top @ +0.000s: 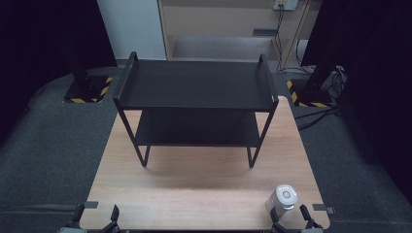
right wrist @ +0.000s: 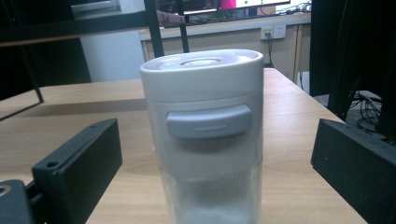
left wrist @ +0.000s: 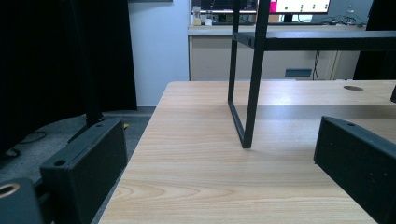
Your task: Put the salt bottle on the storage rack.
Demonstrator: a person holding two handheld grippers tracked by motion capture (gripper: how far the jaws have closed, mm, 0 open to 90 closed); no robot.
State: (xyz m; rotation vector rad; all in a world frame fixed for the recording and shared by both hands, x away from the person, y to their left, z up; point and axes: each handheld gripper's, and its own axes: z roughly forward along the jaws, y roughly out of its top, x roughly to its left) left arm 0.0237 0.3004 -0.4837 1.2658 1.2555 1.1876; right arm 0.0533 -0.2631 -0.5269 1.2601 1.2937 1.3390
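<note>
A clear jar with a white lid stands upright near the table's front right corner. In the right gripper view the jar shows a grey latch on its lid and something whitish inside. My right gripper is open just behind it, and its jaws flank the jar without touching it. My left gripper sits open at the front left edge with nothing between its jaws. A black two-tier rack stands at the middle and back of the table, both shelves bare.
The wooden table has open surface between the rack and the front edge. The rack's front left leg stands ahead of my left gripper. Grey carpet surrounds the table, and stand bases with yellow-black tape sit at both back corners.
</note>
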